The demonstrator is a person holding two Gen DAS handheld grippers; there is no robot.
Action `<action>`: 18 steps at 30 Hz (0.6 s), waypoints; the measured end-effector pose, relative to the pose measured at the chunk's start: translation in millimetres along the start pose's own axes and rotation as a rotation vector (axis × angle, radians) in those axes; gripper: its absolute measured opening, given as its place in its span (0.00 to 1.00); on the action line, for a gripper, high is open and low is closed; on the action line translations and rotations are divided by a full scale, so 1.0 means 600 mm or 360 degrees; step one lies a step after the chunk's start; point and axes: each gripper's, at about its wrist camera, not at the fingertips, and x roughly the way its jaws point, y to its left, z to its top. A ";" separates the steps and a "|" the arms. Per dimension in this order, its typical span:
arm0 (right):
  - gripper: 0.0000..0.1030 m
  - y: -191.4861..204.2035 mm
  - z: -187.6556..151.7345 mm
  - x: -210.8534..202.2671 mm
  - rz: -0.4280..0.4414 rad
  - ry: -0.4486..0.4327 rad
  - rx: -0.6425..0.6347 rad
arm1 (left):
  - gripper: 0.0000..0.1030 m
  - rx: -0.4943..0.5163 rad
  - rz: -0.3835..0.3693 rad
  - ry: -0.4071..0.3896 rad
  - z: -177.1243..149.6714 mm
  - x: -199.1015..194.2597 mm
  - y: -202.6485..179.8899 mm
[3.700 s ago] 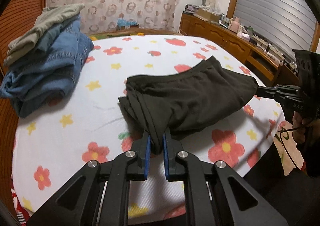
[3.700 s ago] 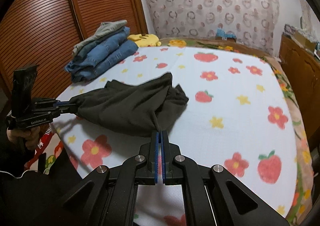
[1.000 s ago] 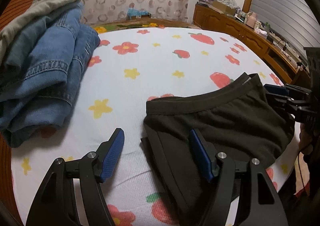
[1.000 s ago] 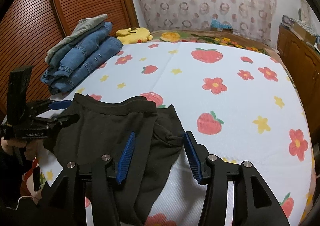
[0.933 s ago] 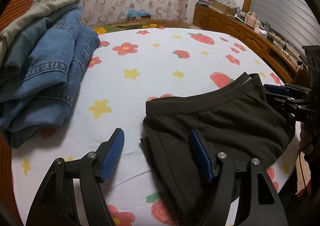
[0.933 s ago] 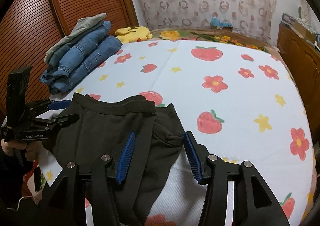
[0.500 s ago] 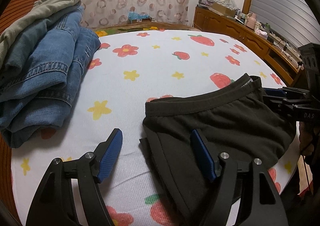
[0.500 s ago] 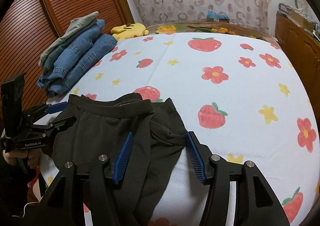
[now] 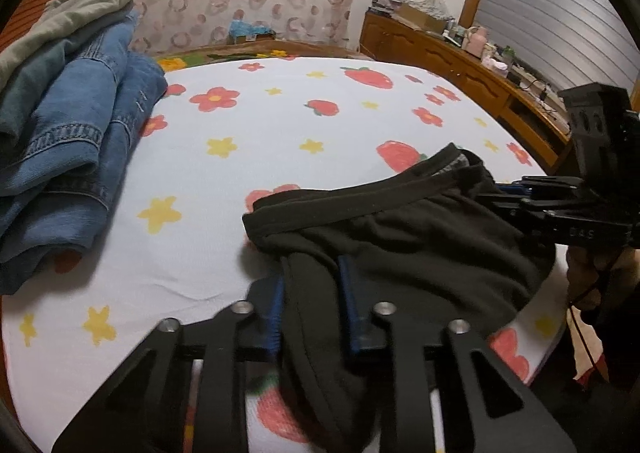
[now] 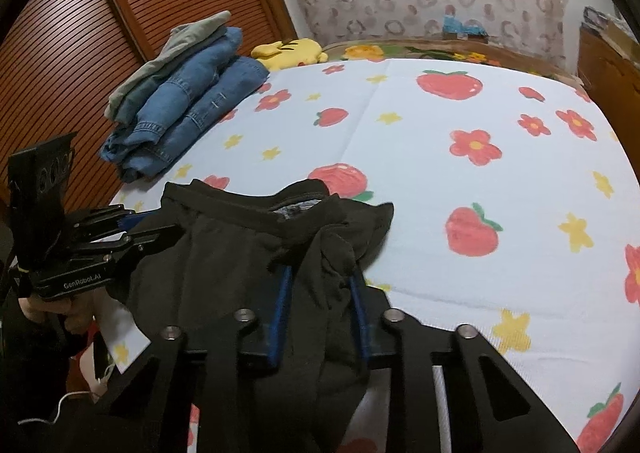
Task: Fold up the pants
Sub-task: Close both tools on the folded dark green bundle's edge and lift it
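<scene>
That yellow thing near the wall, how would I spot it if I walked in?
Start at the bed with the flower-and-strawberry sheet. Follow it to the far end, where a stack of folded jeans lies by the slatted wooden doors. Right beside that stack sits the yellow plush toy, the only bright yellow, stuffed thing among blue denim and dark cloth.

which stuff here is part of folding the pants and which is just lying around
In the job: black pants, left gripper and right gripper, both just closing on the cloth.

Lying about: stack of folded jeans, yellow plush toy, clutter on the sideboard.
</scene>
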 end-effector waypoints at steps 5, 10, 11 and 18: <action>0.16 0.001 0.000 -0.014 0.0040 -0.0047 -0.0015 | 0.16 -0.0015 -0.0029 -0.0062 0.003 -0.023 -0.006; 0.15 0.009 -0.001 -0.034 0.0037 -0.0107 -0.0040 | 0.16 0.0008 0.0020 -0.0141 0.012 -0.055 -0.018; 0.15 0.012 -0.001 -0.040 0.0035 -0.0121 -0.0050 | 0.16 0.0012 0.0024 -0.0157 0.015 -0.060 -0.019; 0.15 0.037 0.007 -0.084 0.0020 -0.0242 -0.0130 | 0.15 0.0032 0.0039 -0.0276 0.037 -0.107 -0.030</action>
